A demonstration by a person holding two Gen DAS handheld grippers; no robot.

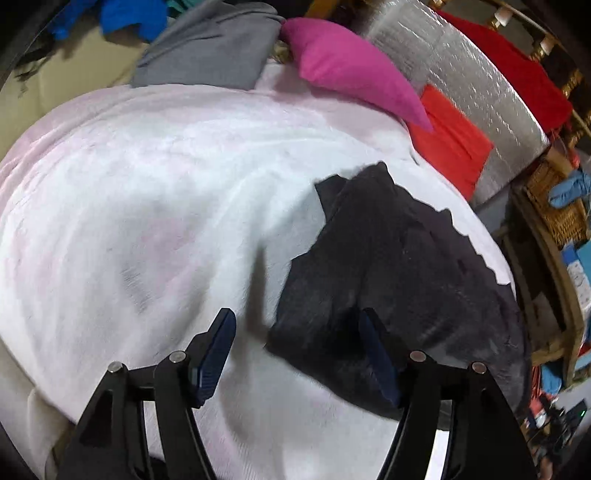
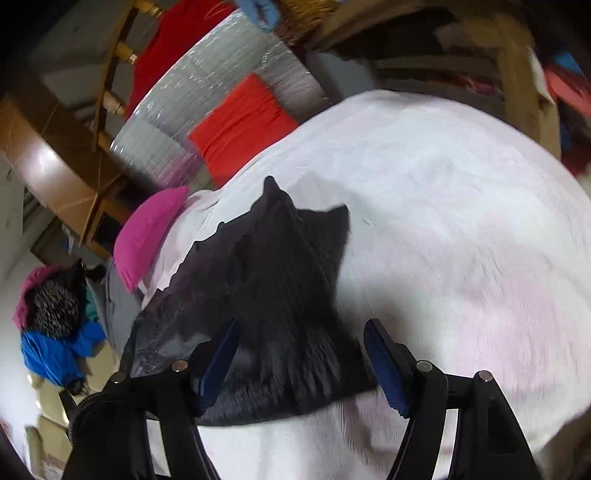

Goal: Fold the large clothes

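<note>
A dark grey garment [image 1: 391, 280] lies bunched and partly folded on a pale pink-white blanket [image 1: 155, 206]. In the left wrist view it is at the right, with my left gripper [image 1: 299, 332] open above its near left edge and holding nothing. In the right wrist view the same garment [image 2: 269, 288] lies left of centre. My right gripper [image 2: 303, 339] is open just above its near end, empty. Both views are motion-blurred.
A magenta pillow [image 1: 354, 70], a folded orange cloth [image 1: 450, 140] and a silver foil-covered surface [image 1: 480, 77] lie beyond the blanket. A grey garment [image 1: 210, 48] and blue clothes [image 1: 133, 18] lie at the far left. Wicker and wooden furniture [image 1: 554, 206] stands at the right.
</note>
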